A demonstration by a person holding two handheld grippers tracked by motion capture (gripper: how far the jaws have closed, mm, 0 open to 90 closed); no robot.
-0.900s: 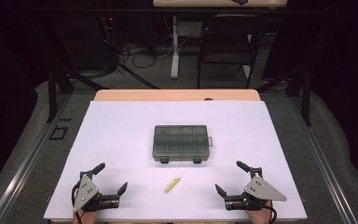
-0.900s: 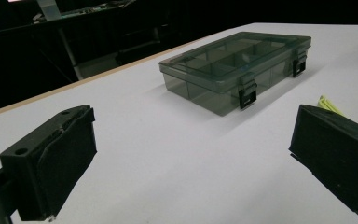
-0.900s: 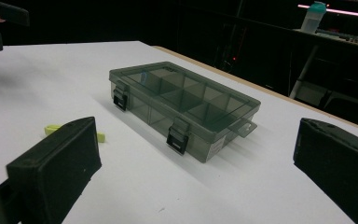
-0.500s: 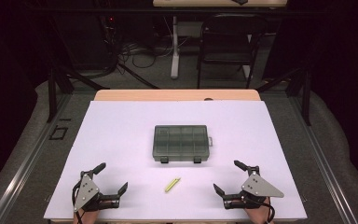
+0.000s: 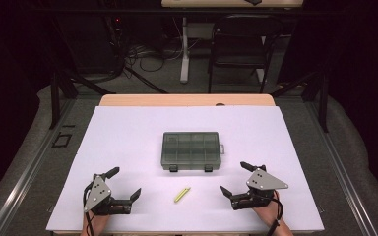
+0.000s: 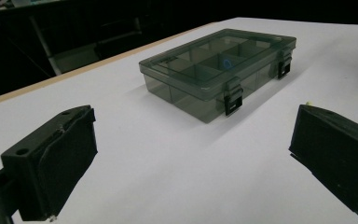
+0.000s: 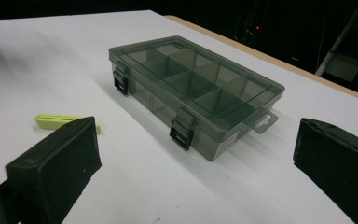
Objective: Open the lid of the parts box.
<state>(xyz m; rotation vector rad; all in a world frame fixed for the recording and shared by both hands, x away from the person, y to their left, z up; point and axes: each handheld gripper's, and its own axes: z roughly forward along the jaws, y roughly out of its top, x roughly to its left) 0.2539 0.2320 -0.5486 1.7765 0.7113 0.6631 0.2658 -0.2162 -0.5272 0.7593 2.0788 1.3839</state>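
Observation:
A smoky clear compartment box (image 5: 191, 150) lies shut in the middle of the white table, its two black latches facing me. A small yellow-green clip (image 5: 181, 194) lies in front of it. My left gripper (image 5: 125, 183) rests at the near left, open and empty, angled toward the box (image 6: 219, 65) between its own jaws (image 6: 193, 154). At the near right, my right gripper (image 5: 234, 177) is also open and empty. Its view has the box (image 7: 191, 88) ahead and the clip (image 7: 56, 120) just beyond its left jaw (image 7: 196, 172).
A white sheet (image 5: 128, 132) covers the table, with a strip of wood (image 5: 187, 100) bare along the far edge. Beyond it stand a black chair (image 5: 238, 44), a table leg and loose cables on the floor. Metal rails run along both sides.
My right gripper has edged a little forward and to the left, toward the box. The left gripper, the box and the clip have stayed put.

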